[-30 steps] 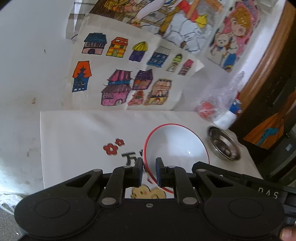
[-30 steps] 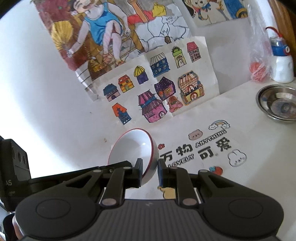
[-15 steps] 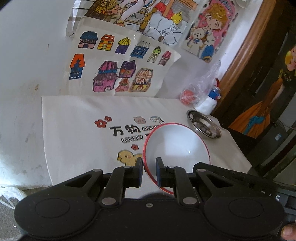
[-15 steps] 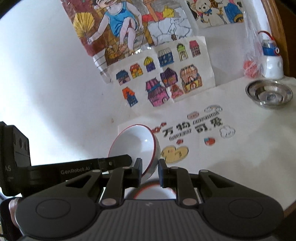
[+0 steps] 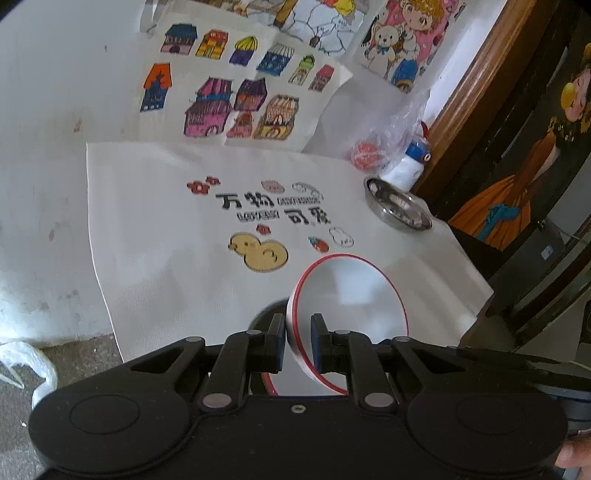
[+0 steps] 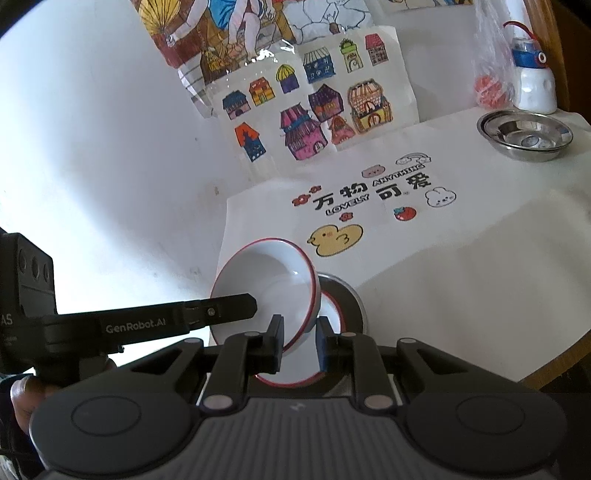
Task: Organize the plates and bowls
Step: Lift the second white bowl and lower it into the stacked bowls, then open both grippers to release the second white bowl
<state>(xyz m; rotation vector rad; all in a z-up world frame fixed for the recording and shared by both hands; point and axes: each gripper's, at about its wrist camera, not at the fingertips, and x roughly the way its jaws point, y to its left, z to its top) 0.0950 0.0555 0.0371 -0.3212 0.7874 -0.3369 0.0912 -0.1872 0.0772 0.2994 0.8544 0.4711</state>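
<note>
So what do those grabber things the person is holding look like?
The right gripper is matte black, with two rounded discs on its body, silver pins on its linkage arms and a ribbed grey patch in the middle. Its flat fingertips look dark blue. The left gripper looks much the same but plain black, and in the right view its finger reads "GenRobot.AI" in pale letters. No cables or sleeves show.

White wall [image 6: 92,147] ahead of me, scuffed low down. Coloured drawings taped to it: a sheet of little houses [image 5: 236,96], a cartoon figure sheet [image 6: 229,29] above. Tabletop [image 6: 480,277] covered in white cloth printed with a yellow duck [image 5: 258,253] and lettering. Wooden door frame [image 5: 491,77] at the far edge. Grey floor [image 5: 74,365] below. Even daylight.
</note>
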